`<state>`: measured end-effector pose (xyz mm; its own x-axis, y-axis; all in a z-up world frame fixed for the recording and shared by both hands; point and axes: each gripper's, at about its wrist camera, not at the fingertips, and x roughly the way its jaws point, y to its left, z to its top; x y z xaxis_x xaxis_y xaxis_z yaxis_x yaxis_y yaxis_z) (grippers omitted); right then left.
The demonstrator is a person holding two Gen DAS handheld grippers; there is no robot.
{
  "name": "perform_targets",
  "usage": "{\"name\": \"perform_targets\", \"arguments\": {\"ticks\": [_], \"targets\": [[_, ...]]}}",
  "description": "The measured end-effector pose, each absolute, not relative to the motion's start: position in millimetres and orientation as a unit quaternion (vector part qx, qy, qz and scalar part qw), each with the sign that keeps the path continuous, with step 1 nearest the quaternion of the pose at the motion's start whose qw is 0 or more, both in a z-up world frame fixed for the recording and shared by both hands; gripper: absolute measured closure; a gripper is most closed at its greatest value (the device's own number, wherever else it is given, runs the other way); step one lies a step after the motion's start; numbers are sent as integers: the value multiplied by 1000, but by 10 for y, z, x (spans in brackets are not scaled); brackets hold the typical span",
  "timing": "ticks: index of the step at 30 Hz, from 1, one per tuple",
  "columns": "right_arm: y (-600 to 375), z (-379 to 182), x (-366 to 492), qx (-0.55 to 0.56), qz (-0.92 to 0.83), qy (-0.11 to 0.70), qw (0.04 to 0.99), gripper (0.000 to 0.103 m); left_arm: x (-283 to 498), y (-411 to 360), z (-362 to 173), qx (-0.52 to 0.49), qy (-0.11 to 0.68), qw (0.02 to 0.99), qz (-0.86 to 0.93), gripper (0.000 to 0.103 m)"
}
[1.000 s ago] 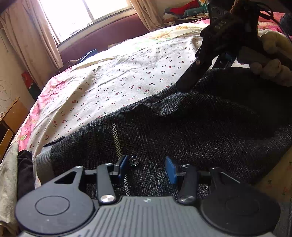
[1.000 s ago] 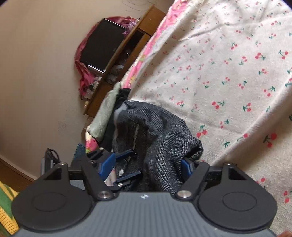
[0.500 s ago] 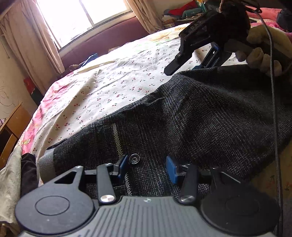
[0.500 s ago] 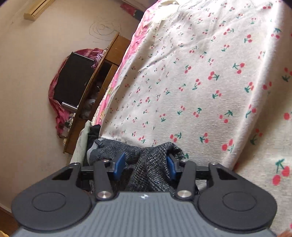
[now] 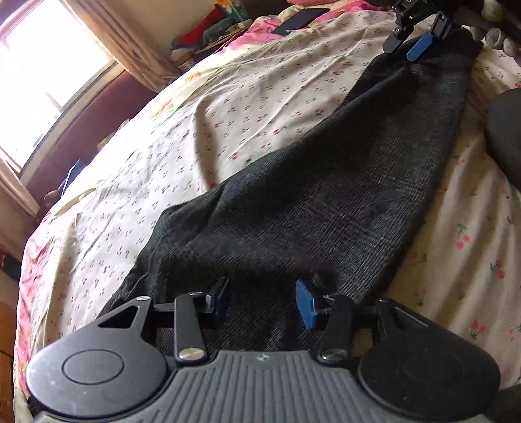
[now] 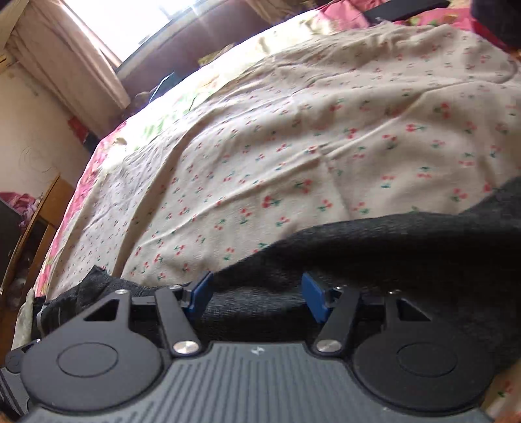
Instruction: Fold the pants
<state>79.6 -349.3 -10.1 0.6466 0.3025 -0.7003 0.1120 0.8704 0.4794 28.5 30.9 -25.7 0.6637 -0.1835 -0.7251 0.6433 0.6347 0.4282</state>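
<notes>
Dark grey tweed pants (image 5: 342, 201) lie stretched out along the near edge of a bed with a cherry-print sheet (image 5: 202, 130). My left gripper (image 5: 263, 299) is open, its blue pads low over the near end of the pants. My right gripper (image 5: 413, 39) shows far off in the left wrist view, open, at the far end of the pants. In the right wrist view my right gripper (image 6: 257, 296) is open over the dark fabric (image 6: 407, 257), pads either side of a fold without pinching it.
A window with beige curtains (image 5: 123, 42) and a maroon headboard (image 5: 81, 136) are beyond the bed. A wooden cabinet (image 6: 29, 227) stands at the left. A dark rounded object (image 5: 504, 130) sits at the right edge. Clothes are piled behind the bed (image 5: 221, 26).
The right gripper has moved far along the pants toward their other end. The pants now lie stretched long and flat. The button and waistband near the left gripper are out of sight.
</notes>
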Motion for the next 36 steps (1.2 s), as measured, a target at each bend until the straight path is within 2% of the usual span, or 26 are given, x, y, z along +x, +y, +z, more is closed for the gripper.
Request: {"name": "perform_targets", "arguments": {"ticks": [1, 3, 8, 13, 19, 22, 30, 36], "targets": [[-3684, -71, 655, 249, 18, 408, 878, 38, 279, 176, -220, 342, 327, 841, -262, 45], [-4090, -50, 342, 245, -54, 392, 885, 38, 268, -136, -162, 331, 319, 837, -297, 45], [-4800, -126, -278, 325, -121, 342, 873, 37, 258, -852, -142, 352, 294, 820, -342, 45], [-5169, -475, -589, 457, -93, 313, 827, 36, 267, -1209, -115, 359, 305, 806, -358, 45], [-5279, -776, -455, 529, -56, 203, 822, 34, 261, -1428, -110, 353, 330, 800, -357, 45], [-5274, -871, -327, 531, -55, 182, 826, 33, 221, -1525, -62, 366, 321, 797, -357, 45], [-5272, -506, -716, 456, -87, 140, 875, 33, 245, -1621, -76, 380, 318, 791, -360, 44], [-5416, -173, -363, 347, -45, 208, 913, 33, 252, -1707, -83, 366, 308, 797, -368, 44]]}}
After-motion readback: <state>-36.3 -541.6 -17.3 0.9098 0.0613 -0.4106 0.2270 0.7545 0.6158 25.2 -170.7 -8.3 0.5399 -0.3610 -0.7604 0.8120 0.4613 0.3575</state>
